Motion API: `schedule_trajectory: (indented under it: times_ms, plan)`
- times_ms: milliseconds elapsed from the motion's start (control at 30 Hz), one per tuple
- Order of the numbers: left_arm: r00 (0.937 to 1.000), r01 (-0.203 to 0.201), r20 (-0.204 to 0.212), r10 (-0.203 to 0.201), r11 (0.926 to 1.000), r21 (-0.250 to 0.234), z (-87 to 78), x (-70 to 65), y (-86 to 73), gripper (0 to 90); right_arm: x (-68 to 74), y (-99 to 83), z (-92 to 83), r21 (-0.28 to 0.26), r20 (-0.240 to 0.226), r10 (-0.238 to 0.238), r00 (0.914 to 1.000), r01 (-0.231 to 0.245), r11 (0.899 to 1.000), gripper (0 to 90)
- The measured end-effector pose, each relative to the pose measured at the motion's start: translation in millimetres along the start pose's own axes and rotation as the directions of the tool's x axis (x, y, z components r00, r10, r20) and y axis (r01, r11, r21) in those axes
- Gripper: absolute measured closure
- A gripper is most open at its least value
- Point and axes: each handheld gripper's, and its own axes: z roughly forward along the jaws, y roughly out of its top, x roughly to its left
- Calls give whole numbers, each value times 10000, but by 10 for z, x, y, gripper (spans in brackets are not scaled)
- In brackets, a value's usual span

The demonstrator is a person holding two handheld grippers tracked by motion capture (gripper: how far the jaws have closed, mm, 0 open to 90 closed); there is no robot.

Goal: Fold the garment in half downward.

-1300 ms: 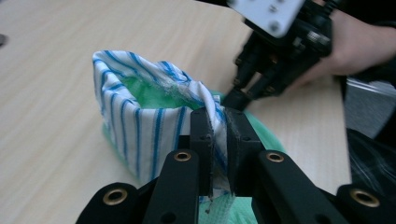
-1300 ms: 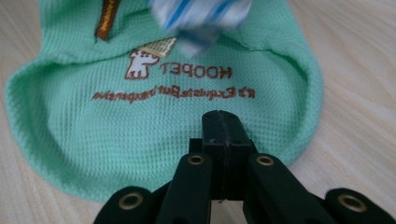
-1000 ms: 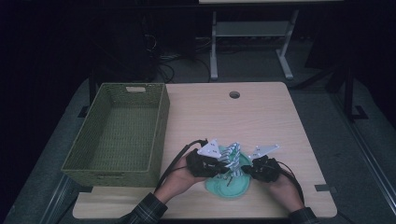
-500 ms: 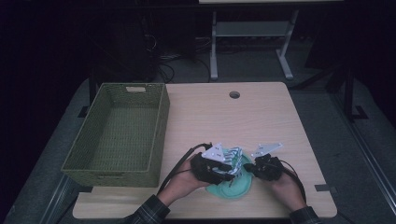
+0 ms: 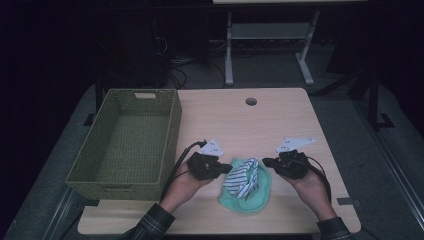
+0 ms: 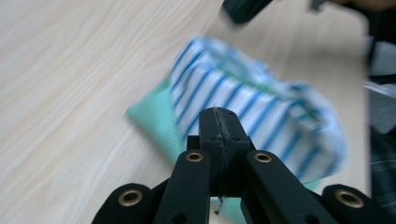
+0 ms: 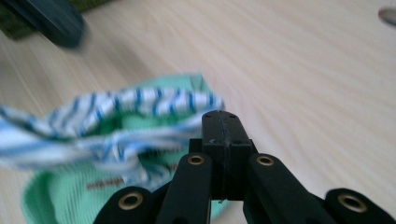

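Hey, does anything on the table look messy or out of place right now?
Only the cloth. The blue-striped fabric lies crumpled and bunched on top of the green cloth near the table's front edge, not folded flat. The wicker basket sits square and empty. Nothing looks spilled or damaged.

Pale wood-grain laminate surface (image 5: 280, 120), smooth and matt, fine streaks running along it in both gripper views. Soft mint-green ribbed cloth (image 5: 257, 192) lying on it, matt, with a thin white-and-blue striped woven fabric (image 5: 241, 177) crumpled on top, limp and creased. Olive-green rectangular woven basket (image 5: 127, 137), coarse and rough-textured, dull. Left hand-held gripper (image 6: 218, 114) and right hand-held gripper (image 7: 223, 116) of black moulded plastic, slightly satin, with brass-coloured metal rings set in the links. Flat pale grey three-cornered plates, matt. Plaid cloth sleeve (image 5: 152, 222)
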Motion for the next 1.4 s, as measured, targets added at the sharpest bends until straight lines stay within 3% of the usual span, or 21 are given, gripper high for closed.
schedule_trajectory:
  times_ms: [133,233,400,567,667,833,1000,1100,1167,1200,1400]
  plan:
    - [9995,293,-104,-288,9978,598,134,41,-76,895,41,157,33,-241,-253,-93,9996,87,9997,897]
    - [9999,76,-146,-62,9956,936,202,35,-93,896,64,239,142,-273,-475,-354,9982,341,9990,897]
    - [10000,-30,35,27,9962,875,274,-21,-72,896,85,271,335,36,-767,-271,9967,274,9996,897]
    - [9992,-191,364,169,9980,609,359,-161,-17,896,65,189,359,306,-731,-253,9970,276,9992,897]
    - [9972,-548,543,509,9958,733,417,-243,10,896,41,111,338,521,-615,-124,9980,156,9985,897]
    - [9949,-716,753,665,9952,673,528,-359,39,896,-10,-64,289,724,-440,84,9990,-52,9974,897]
    - [9911,-917,1044,821,9917,904,708,-480,41,896,-34,-242,279,1092,-408,257,9988,-211,9938,897]
    - [9921,-826,1015,732,9923,923,768,-512,35,896,-23,-285,290,1163,-423,280,9987,-229,9930,897]
    - [9901,-1137,952,1029,9867,1163,807,-523,28,895,-13,-322,309,1258,-388,235,9990,-184,9919,897]
    - [9911,-1085,893,984,9872,1166,833,-536,20,896,-11,-337,320,1313,-360,203,9991,-154,9912,897]
    - [9909,-1089,898,997,9887,1033,777,-523,30,877,-22,-346,327,1215,-352,271,9990,-226,9923,897]
